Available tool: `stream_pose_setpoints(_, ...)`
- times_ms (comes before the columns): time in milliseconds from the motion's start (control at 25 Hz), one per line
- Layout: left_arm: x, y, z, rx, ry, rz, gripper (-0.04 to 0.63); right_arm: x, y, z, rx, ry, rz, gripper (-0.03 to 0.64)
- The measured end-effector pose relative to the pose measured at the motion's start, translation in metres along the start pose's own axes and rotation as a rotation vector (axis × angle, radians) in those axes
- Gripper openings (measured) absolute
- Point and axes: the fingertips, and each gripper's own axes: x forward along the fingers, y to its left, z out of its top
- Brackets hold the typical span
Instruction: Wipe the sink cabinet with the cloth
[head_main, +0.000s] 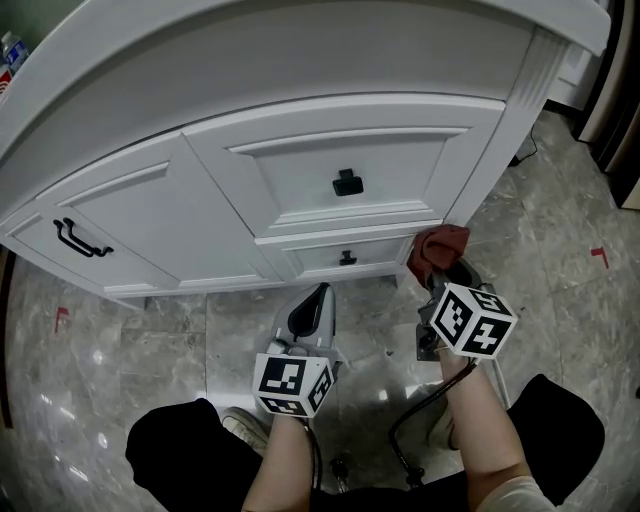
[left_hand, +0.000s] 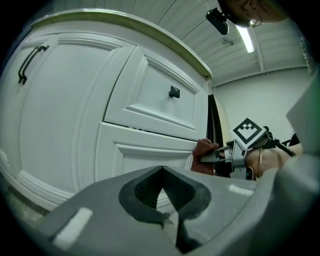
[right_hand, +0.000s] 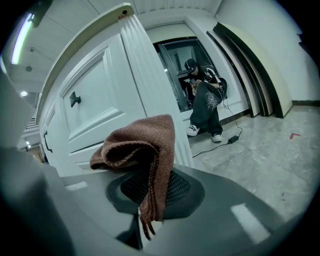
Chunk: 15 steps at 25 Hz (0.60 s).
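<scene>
The white sink cabinet (head_main: 300, 150) fills the top of the head view, with a black knob (head_main: 347, 183) on its upper drawer and a smaller one (head_main: 347, 258) on the lower drawer. My right gripper (head_main: 441, 278) is shut on a reddish-brown cloth (head_main: 437, 248), which touches the cabinet's lower right corner beside the lower drawer. In the right gripper view the cloth (right_hand: 145, 147) hangs folded over the jaws. My left gripper (head_main: 318, 300) hovers shut and empty in front of the lower drawer, a little left of the cloth (left_hand: 202, 150).
A black bar handle (head_main: 80, 238) sits on the left cabinet door. Grey marble floor (head_main: 560, 260) spreads around. A person (right_hand: 205, 100) sits in the background, with a cable (right_hand: 220, 142) on the floor nearby. Dark boards (right_hand: 250, 65) lean against the right wall. My shoe (head_main: 245, 428) is below.
</scene>
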Motion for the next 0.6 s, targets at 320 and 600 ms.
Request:
stream_pose_setpoints(320,-0.033,0.051,-0.013,-0.017,0.014,0.099,0.0,0.017,0.1,-0.061,-0.073,0.084,0.187,0.08)
stream_pose_setpoints(600,-0.058,0.09,-0.012,-0.033,0.0,0.17,0.0,0.048,0.195,-0.117,-0.12,0.19,0.36,0.08)
